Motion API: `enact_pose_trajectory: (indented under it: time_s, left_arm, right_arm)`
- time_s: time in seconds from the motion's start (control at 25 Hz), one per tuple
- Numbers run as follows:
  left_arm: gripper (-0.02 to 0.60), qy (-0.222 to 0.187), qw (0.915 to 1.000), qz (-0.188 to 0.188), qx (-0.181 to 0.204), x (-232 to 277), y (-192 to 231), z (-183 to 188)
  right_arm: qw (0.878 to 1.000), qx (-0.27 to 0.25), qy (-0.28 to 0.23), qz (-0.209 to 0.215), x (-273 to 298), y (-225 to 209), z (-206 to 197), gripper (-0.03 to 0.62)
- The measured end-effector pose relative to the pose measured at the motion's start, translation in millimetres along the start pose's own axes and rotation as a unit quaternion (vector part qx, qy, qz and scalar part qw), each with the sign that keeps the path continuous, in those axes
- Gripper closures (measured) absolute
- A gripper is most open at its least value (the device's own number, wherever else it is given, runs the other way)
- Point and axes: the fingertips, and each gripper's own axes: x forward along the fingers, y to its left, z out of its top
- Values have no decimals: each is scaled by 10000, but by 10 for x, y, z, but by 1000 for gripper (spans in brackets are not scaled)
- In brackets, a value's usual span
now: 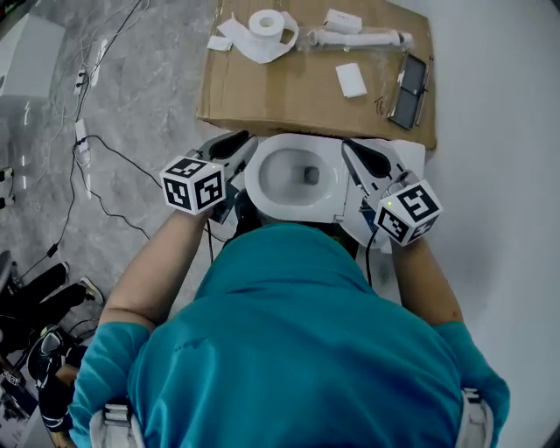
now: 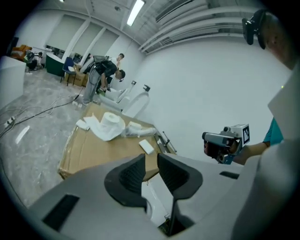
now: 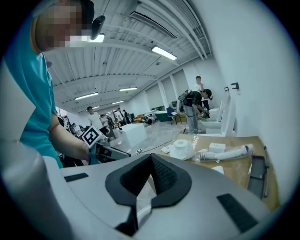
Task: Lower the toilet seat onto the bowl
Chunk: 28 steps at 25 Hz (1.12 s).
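The white toilet (image 1: 273, 179) stands just in front of me, its bowl opening (image 1: 306, 175) seen from straight above. A white ring lies flat around the opening; I cannot tell seat from rim. My left gripper (image 1: 238, 143) hovers at the bowl's left edge. Its pads (image 2: 136, 173) stand a narrow gap apart with nothing pressed between them, and white porcelain (image 2: 157, 197) shows below. My right gripper (image 1: 350, 146) is at the bowl's right edge. In the right gripper view its tips (image 3: 151, 156) meet and hold nothing that I can see.
A flat cardboard sheet (image 1: 289, 96) lies beyond the toilet with a paper roll (image 1: 265, 24), a bagged white pipe (image 1: 359, 38), a small white box (image 1: 351, 80) and dark tools (image 1: 409, 90). Cables (image 1: 83, 140) run over the floor at left. A white wall is at right.
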Motion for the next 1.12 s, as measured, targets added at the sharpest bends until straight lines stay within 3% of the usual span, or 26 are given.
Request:
enact_pose_trajectory:
  time_s: [0.48,0.8,1.12]
  left_arm:
    - [563,-1064,9885,-680,833,-471,-1203,1176]
    - [572,-1577,9715,-1233,1266,-735,-1894,1682]
    - [574,-1838,9594,-1411,1606,-952,-2315,1953]
  right_arm:
    - [9962,-473,-667,-308,-756,48,855,597]
    - [9896,-772,-1079,-562,-1199,66,1394,597]
    - [9885,-697,-1241,-514,-1414,152,1693,597]
